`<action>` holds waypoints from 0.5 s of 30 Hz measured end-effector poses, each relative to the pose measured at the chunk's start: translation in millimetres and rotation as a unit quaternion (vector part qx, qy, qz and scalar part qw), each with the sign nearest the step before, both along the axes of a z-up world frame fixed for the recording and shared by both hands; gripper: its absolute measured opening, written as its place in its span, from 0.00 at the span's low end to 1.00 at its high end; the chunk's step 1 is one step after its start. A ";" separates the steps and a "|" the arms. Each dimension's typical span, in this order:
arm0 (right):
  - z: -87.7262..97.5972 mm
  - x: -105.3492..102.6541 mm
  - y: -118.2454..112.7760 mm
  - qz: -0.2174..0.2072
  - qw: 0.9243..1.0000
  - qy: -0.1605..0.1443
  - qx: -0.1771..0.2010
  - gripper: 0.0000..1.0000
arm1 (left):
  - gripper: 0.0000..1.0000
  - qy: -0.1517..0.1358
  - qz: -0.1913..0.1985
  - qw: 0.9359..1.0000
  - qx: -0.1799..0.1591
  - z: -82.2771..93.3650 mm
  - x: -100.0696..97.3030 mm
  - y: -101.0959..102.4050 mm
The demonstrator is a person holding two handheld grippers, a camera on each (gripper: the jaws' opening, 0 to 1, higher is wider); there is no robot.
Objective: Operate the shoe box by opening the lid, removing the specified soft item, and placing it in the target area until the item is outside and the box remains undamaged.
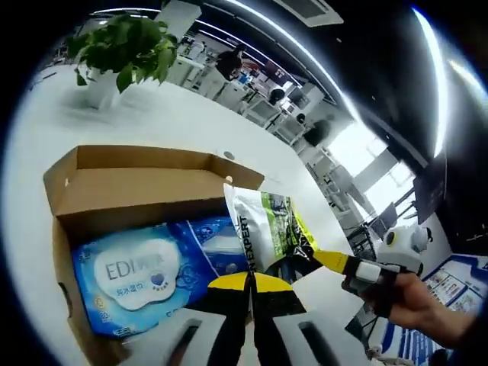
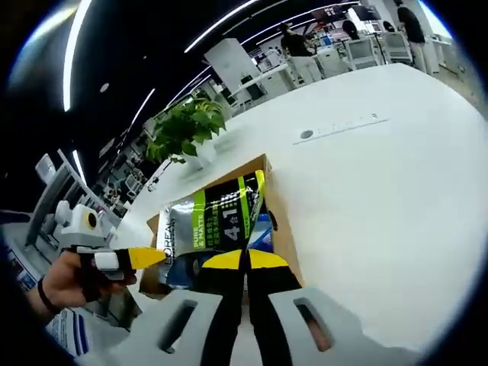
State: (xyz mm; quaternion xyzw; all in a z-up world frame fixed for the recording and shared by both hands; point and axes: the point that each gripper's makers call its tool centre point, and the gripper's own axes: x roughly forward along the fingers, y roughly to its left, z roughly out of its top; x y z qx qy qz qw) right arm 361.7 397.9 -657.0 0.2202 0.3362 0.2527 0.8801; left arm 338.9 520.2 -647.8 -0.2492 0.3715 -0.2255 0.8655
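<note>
The box (image 1: 130,191) sits open on the white table (image 2: 381,198), with its lid folded back. A blue pack (image 1: 145,274) lies flat inside it. The soft thing being taken out is a silver and green pouch (image 2: 217,217). It is up above the box now, held by its lower edge.

The right gripper (image 2: 244,261) has its yellow tips pressed together on the bottom of the pouch. In the left gripper view, the left gripper (image 1: 249,282) also has its tips pinched together at the pouch's lower edge, so both seem to be holding it.

So the lid part looks done, and this is the lifting-out part. Next, I think the pouch must be carried sideways, clear of the box wall, and put down on the table. One gripper should probably let go first. A plant (image 1: 122,46) stands farther back.
</note>
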 end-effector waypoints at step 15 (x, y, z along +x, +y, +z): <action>-5.3 -34.9 -110.5 -0.090 0.996 0.007 0.013 0.00 | 0.00 -0.003 -0.111 0.994 0.009 3.6 -13.1 -110.6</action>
